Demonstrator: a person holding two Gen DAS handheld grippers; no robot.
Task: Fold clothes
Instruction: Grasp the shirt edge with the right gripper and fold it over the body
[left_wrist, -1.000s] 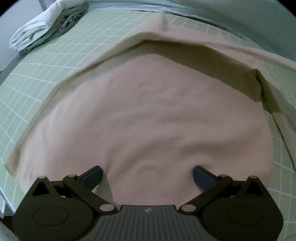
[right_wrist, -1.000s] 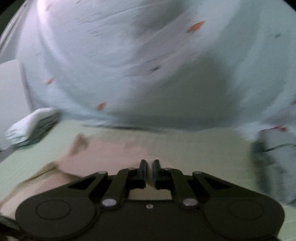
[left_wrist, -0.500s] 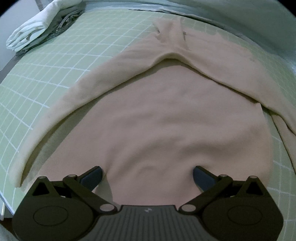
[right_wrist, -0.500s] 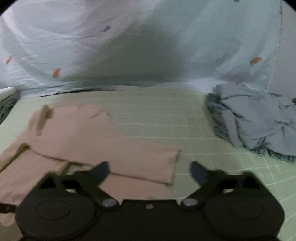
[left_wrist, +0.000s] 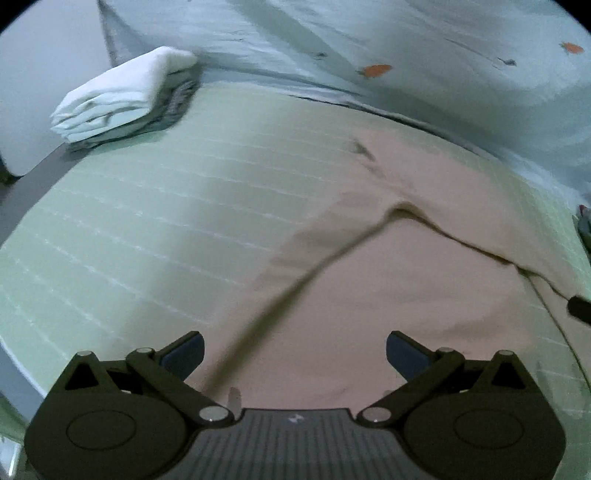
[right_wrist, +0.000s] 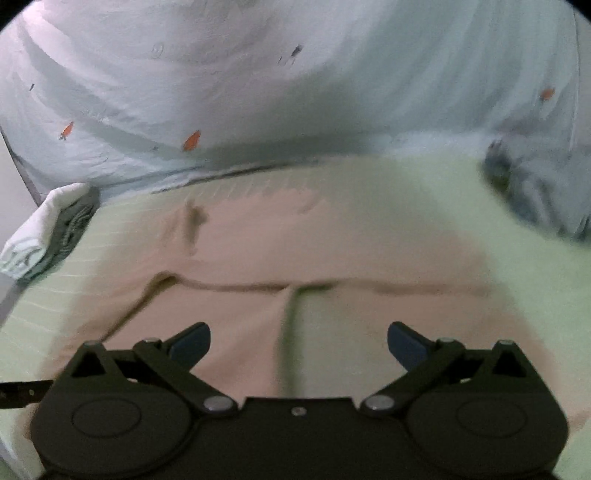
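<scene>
Partly folded, by the look of it: beige sweater (left_wrist: 424, 280) spread flat on the green gridded mat (left_wrist: 129, 229), upper part or sleeves laid across the body in a crosswise fold. Left gripper (left_wrist: 294, 350) and right gripper (right_wrist: 298, 341) both over its near edge, fingers spread wide, holding nothing. Folded white stack (left_wrist: 114, 96) at the mat's far left corner; crumpled blue-grey pile (right_wrist: 543, 192) at the far right, likely left to fold
</scene>
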